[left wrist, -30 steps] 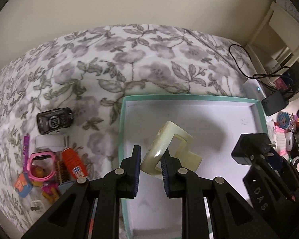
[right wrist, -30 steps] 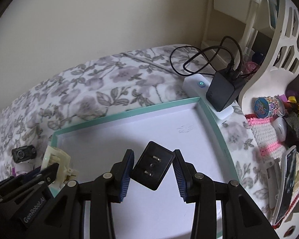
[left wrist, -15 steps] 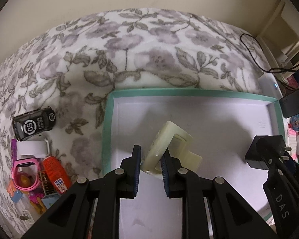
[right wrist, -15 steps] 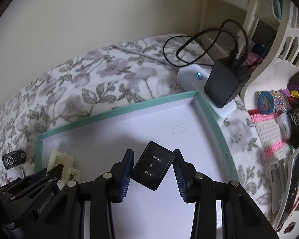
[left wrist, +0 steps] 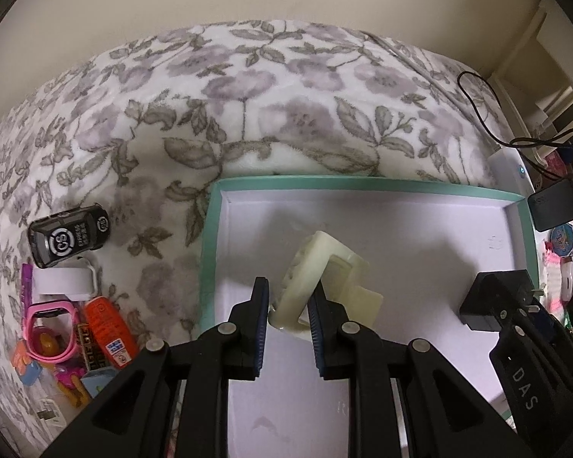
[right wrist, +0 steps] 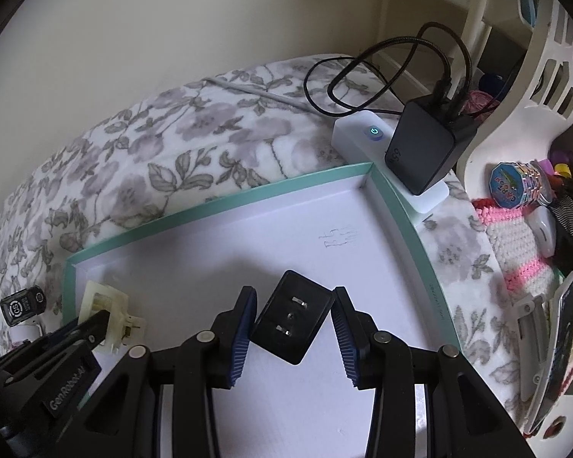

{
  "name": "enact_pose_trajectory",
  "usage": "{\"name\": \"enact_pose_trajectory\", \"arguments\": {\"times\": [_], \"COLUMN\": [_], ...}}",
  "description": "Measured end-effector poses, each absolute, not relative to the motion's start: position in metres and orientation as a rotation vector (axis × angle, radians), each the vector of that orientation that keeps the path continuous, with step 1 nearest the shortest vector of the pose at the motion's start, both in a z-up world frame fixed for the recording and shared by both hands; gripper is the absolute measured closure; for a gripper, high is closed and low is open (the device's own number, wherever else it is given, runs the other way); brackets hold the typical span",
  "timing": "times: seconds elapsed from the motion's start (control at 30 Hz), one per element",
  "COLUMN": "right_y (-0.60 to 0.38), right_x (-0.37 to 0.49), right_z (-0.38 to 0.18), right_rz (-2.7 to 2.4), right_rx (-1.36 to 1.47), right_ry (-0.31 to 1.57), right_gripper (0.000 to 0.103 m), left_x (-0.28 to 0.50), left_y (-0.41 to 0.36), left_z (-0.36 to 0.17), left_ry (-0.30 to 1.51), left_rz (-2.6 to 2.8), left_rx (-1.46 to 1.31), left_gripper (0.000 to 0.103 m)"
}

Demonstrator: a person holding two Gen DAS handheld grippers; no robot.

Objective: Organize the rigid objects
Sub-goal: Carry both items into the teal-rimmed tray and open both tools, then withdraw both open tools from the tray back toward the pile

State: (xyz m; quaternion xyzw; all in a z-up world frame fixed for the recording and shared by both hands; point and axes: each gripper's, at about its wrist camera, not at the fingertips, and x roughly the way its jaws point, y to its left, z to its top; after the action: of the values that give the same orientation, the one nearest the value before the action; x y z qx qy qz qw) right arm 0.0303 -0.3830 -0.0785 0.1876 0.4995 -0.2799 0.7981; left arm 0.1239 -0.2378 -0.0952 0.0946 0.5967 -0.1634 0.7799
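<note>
My left gripper (left wrist: 288,305) is shut on a cream hair claw clip (left wrist: 317,267), held low over the left part of a teal-rimmed tray (left wrist: 363,183) with a white floor. I cannot tell whether the clip touches the floor. My right gripper (right wrist: 294,315) is shut on a black plug adapter (right wrist: 292,316), prongs facing the camera, above the tray's (right wrist: 210,206) middle. In the left wrist view that gripper (left wrist: 531,328) and the adapter (left wrist: 489,297) are at the right. In the right wrist view the left gripper (right wrist: 91,324) and the clip (right wrist: 99,301) show by the tray's left wall.
The tray lies on a floral bed cover (left wrist: 248,95). Left of it lie a black toy car (left wrist: 68,234), a white piece (left wrist: 63,282), a pink watch (left wrist: 51,328) and an orange item (left wrist: 109,328). A white power strip (right wrist: 357,133) with a black charger (right wrist: 424,149) and cables sits at the far right corner.
The left gripper has sunk a little toward the tray with the clip still in it. The right gripper has kept its place and its hold on the adapter.
</note>
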Motion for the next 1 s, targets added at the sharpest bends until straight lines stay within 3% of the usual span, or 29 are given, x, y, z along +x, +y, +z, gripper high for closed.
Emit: {"name": "enact_pose_trajectory", "arguments": {"times": [0.07, 0.13, 0.3, 0.47, 0.67, 0.8, 1.0], "right_y": [-0.382, -0.38, -0.379, -0.382, -0.38, -0.372, -0.37], "right_x": [0.03, 0.03, 0.029, 0.025, 0.024, 0.027, 0.028], "right_z": [-0.075, -0.068, -0.051, -0.035, -0.027, -0.029, -0.033], "right_rz": [-0.6, -0.596, -0.596, -0.61, -0.587, -0.553, -0.536], "right_rx": [0.393, 0.377, 0.354, 0.342, 0.339, 0.321, 0.347], "right_ry": [1.07, 1.056, 1.019, 0.976, 0.934, 0.922, 0.907], "right_gripper": [0.057, 0.047, 0.045, 0.035, 0.015, 0.0, 0.0], "left_x": [0.124, 0.124, 0.125, 0.129, 0.132, 0.134, 0.136], "left_y": [-0.236, -0.234, -0.227, -0.219, -0.209, -0.199, -0.18], "left_z": [-0.089, -0.084, -0.076, -0.062, -0.045, -0.04, -0.04], "left_ry": [1.279, 1.274, 1.256, 1.214, 1.15, 1.11, 1.082], "left_rz": [-0.353, -0.356, -0.346, -0.332, -0.321, -0.303, -0.279], "left_rx": [0.199, 0.19, 0.149, 0.107, 0.069, 0.055, 0.016], "left_gripper": [0.082, 0.082, 0.079, 0.047, 0.023, 0.015, 0.01]}}
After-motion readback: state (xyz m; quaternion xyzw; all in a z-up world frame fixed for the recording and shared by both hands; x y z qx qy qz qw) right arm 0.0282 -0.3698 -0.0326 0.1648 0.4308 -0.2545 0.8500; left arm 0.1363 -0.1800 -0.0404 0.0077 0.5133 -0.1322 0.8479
